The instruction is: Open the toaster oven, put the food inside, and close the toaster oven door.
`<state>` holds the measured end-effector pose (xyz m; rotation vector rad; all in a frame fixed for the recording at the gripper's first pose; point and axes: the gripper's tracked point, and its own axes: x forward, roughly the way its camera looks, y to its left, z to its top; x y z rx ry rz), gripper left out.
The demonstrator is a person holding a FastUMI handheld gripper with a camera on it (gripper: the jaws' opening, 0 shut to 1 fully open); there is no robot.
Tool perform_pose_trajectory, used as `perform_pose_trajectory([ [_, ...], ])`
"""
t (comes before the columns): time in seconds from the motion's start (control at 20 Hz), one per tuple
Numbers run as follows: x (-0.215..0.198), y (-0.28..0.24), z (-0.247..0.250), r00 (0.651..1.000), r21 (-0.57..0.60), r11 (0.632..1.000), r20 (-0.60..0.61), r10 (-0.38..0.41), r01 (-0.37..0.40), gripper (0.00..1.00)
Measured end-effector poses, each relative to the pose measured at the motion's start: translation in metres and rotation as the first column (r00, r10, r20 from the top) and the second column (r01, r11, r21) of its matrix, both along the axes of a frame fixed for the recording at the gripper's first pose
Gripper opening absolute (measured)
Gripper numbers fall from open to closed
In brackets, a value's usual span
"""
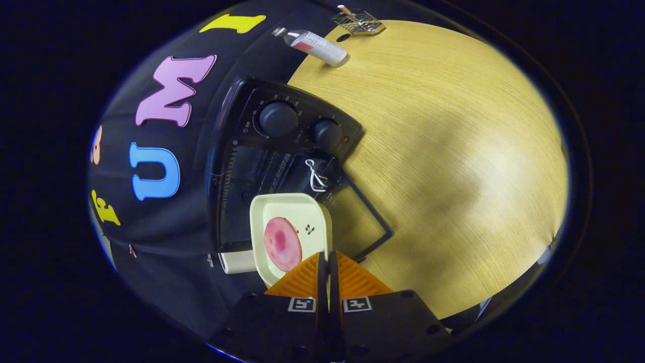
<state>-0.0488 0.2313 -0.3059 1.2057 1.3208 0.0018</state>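
Cream-coloured plate (297,217) with its pink meat slice (282,243) is pinched by one edge in the nearly closed tool (328,267), just ahead of it over the open toaster oven (262,166) door (360,222); such a thin edge grip could let it tilt, sliding the slice off.

Place: a recording booth standing in for a kitchen.
Signs: black cloth wall (151,237) enclosing a wooden table (453,151); toaster oven (282,151), bottle (317,46), wire rack (358,21) sitting there.
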Motion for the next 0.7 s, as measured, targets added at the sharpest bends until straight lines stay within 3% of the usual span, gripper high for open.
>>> perform_pose_trajectory([
  [0.3, 0.049, 0.046, 0.001, 0.984, -0.066, 0.984, -0.059, -0.171, 0.167, 0.05],
  [0.7, 0.089, 0.079, -0.011, 0.923, -0.115, 0.931, -0.136, -0.360, 0.347, 0.05],
])
